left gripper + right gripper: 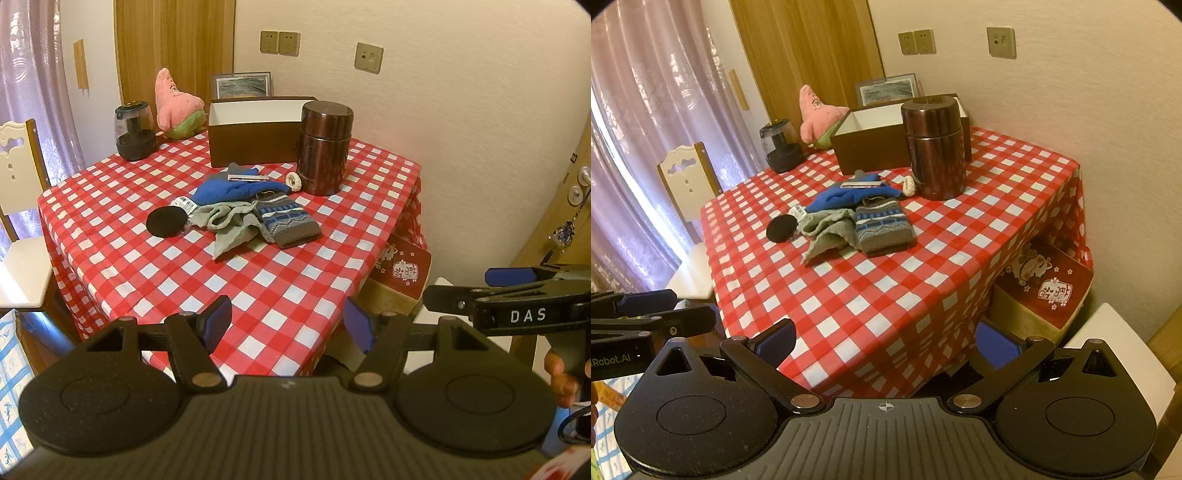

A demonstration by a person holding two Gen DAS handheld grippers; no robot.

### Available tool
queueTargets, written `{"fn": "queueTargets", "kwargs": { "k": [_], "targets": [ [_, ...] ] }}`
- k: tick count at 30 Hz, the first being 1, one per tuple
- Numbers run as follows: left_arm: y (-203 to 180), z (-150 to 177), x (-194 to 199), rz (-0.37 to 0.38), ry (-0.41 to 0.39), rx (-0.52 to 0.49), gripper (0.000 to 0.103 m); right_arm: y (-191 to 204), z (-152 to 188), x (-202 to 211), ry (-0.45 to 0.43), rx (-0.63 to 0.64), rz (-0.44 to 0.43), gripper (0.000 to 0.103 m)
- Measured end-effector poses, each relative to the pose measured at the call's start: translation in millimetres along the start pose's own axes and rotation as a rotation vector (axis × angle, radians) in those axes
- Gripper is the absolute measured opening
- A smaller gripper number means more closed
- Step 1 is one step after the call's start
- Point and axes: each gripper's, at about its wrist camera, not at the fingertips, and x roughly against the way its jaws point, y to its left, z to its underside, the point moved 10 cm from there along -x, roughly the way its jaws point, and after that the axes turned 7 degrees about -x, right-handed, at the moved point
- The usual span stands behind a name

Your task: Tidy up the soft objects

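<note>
A pile of soft things lies mid-table on the red checked cloth (258, 288): a blue fleece piece (236, 190) (849, 197), a grey sock (229, 221) (827, 229), a patterned knit sock (286, 221) (882, 225), a black round pad (166, 221) (781, 228) and a small cream scrunchie (294, 181) (909, 185). An open brown box (255, 133) (886, 136) stands behind them. A pink starfish plush (177, 107) (818, 116) sits at the back. My left gripper (290, 325) and right gripper (886, 345) are open and empty above the table's near edge.
A tall brown metal canister (325, 147) (936, 147) stands right of the pile. A dark jar (135, 131) (781, 151) stands at the back left. A white chair (22, 206) is left of the table. A red box (1049, 291) sits under its right side.
</note>
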Motion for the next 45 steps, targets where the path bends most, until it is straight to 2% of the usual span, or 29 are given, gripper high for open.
{"fn": "queueTargets", "kwargs": {
  "k": [45],
  "targets": [
    [-8.5, -0.8, -4.7, 0.000, -0.002, 0.000, 0.065, 3.7, -1.3, 1.2, -0.002, -0.002, 0.000, 0.103]
  ]
}}
